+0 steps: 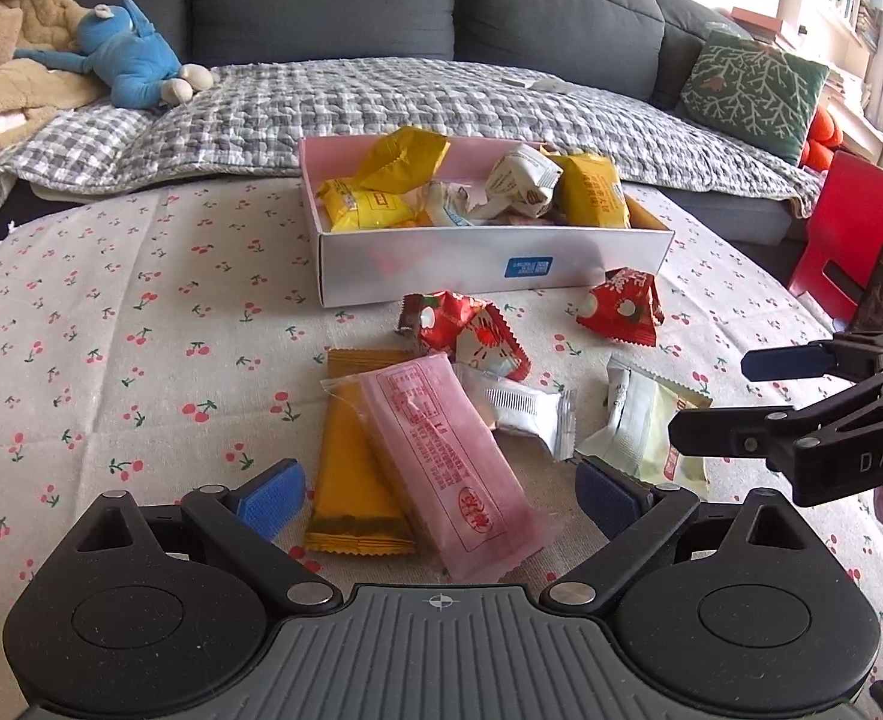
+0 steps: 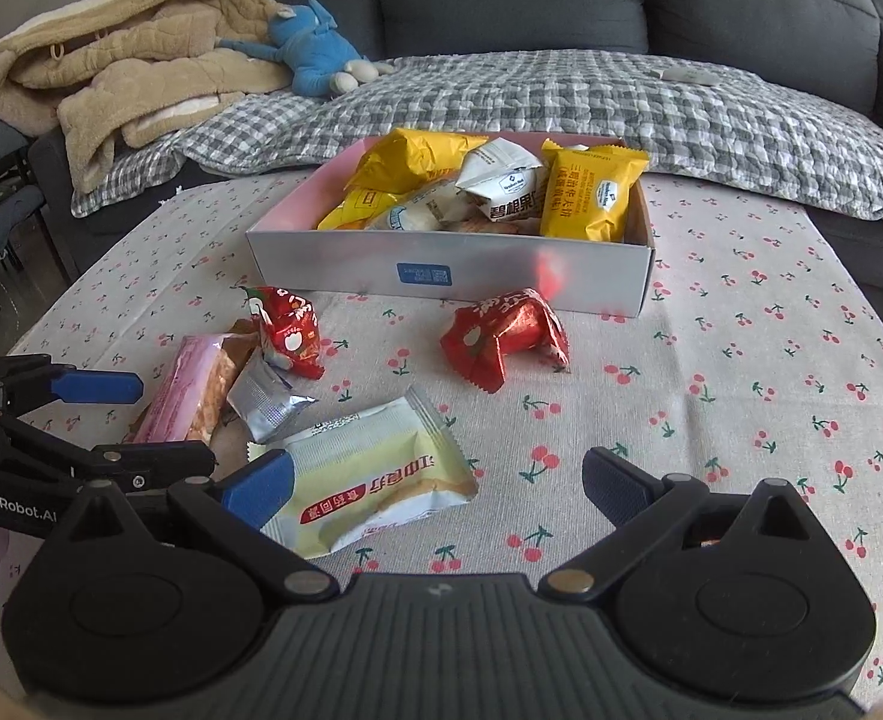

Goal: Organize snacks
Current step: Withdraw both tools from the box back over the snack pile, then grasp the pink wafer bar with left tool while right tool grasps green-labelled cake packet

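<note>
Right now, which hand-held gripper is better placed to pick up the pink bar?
Left. The left hand-held gripper is open with the pink bar lying between its fingers. The right hand-held gripper is also open, but it faces the pale green packet instead.

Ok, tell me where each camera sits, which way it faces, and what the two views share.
Left wrist: on the left gripper, low over the table, facing the box and sofa; own open fingers frame the pink bar; right gripper enters at right.
Right wrist: on the right gripper, facing likewise; own open fingers show; left gripper enters at left.
Shared: box, cream packet, blue toy.
</note>
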The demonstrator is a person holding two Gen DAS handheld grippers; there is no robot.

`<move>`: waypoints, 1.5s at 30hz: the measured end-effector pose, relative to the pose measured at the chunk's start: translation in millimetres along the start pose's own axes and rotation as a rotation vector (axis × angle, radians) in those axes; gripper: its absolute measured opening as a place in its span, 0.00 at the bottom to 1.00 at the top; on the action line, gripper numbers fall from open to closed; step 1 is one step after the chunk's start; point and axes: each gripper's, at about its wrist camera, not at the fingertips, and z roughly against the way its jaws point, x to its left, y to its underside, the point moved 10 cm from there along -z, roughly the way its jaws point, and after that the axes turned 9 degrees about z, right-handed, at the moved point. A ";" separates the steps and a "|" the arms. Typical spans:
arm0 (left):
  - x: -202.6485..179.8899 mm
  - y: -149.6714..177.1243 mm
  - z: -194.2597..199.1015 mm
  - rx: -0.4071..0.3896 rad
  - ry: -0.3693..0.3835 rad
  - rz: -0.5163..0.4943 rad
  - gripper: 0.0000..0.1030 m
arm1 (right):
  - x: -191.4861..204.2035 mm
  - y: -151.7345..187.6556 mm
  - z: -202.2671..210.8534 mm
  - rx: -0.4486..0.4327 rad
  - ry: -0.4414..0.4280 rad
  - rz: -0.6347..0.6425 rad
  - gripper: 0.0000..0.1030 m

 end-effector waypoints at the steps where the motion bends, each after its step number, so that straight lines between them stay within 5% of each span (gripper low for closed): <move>1: 0.0 -0.9 -0.5 -0.002 0.003 0.009 0.94 | -0.5 -2.3 -3.0 -0.004 0.007 -0.013 0.99; 7: -0.9 -0.3 -5.4 0.008 -0.004 0.017 0.75 | -2.1 -8.3 -25.4 0.015 0.045 -0.066 0.99; 16: -2.3 -0.2 -5.0 0.003 -0.039 -0.054 0.52 | 8.8 12.0 -13.0 0.058 0.077 0.153 0.99; 28: -10.4 4.4 -4.3 0.022 -0.054 -0.121 0.43 | -13.1 21.3 -0.5 0.091 0.081 0.084 0.89; 40: -8.6 2.2 -5.0 0.022 -0.060 -0.107 0.30 | 1.4 14.3 1.1 0.066 0.025 0.142 0.46; 45: -8.8 1.1 -5.0 0.026 -0.055 -0.091 0.29 | 0.2 11.8 0.4 0.071 0.021 0.126 0.43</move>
